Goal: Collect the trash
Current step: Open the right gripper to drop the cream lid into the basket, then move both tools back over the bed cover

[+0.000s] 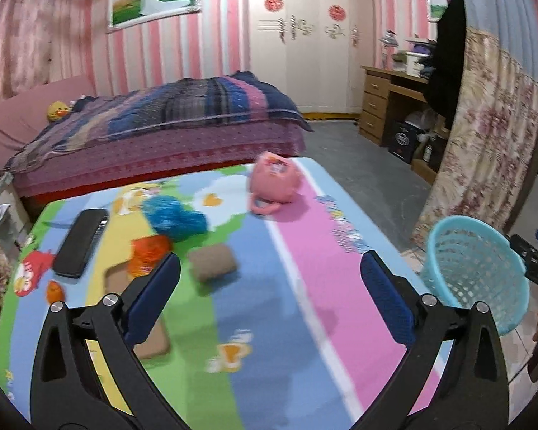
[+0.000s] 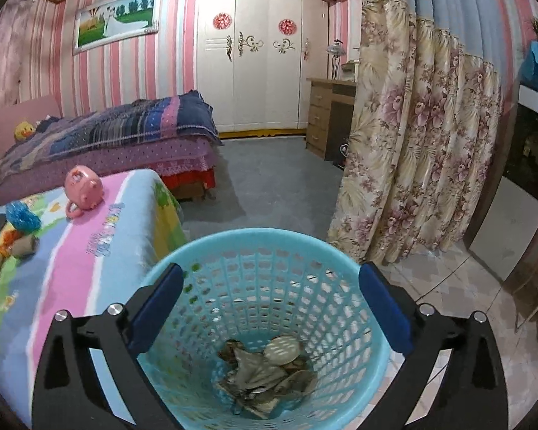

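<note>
The right gripper (image 2: 270, 301) hangs over the mouth of the turquoise basket (image 2: 183, 258), jaws spread wide with nothing between them. On the basket's bottom lies a heap of crumpled paper trash (image 2: 265, 372). The basket stands on the tiled floor just beside the near right edge of the table (image 2: 100, 286), which is covered in a striped cartoon cloth. The left gripper (image 1: 270, 294) hovers above the table's near side, jaws likewise spread and empty. On the table: a brown wad (image 1: 213, 261) just beyond the left finger, an orange item (image 1: 149, 254) to its left, a blue mesh bundle (image 1: 175, 216) farther back, a black phone (image 1: 80, 242) at the left, and a pink piggy toy (image 1: 272, 182) at the far edge. Beyond the table stands a bed (image 1: 183, 114) with a striped quilt, a white wardrobe (image 1: 315, 43) behind it, and a floral curtain (image 2: 412, 143) to the right.
</note>
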Demonstrator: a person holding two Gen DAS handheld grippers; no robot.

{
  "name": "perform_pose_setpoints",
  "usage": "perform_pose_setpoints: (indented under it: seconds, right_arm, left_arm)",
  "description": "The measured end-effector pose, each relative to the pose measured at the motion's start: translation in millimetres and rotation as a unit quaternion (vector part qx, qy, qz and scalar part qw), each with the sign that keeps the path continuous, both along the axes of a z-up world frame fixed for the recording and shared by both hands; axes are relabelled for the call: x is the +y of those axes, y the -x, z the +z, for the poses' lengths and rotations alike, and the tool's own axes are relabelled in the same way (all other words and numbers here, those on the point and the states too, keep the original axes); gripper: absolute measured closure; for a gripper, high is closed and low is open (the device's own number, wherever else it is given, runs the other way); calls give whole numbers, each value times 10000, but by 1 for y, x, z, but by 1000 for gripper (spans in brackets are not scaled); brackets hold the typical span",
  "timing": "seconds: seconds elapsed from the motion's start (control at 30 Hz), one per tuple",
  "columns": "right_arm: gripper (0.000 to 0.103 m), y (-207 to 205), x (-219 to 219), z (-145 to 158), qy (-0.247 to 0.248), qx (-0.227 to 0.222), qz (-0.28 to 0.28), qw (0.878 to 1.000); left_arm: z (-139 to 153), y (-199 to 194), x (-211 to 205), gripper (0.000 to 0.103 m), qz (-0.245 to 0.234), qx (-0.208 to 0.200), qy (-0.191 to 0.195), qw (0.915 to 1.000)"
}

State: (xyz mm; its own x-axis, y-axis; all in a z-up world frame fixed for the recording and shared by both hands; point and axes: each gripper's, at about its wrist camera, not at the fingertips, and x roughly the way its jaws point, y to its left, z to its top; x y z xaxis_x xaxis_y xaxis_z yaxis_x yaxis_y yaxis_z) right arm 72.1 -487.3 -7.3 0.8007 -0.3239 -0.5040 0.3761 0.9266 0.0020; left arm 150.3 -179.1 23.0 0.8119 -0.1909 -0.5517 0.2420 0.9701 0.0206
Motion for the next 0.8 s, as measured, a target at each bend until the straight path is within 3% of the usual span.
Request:
perform_pose_setpoints:
  seconds: [0.53,0.8]
  right_arm:
    - [7,-24,113,19,268,28,896,9956]
    - [6,-60,184,19,305,14,1529,9878]
  left_arm:
    - [-9,-23,90,6,617,194,75,9979]
    - [-16,-38,127,6,822,296,56,9962]
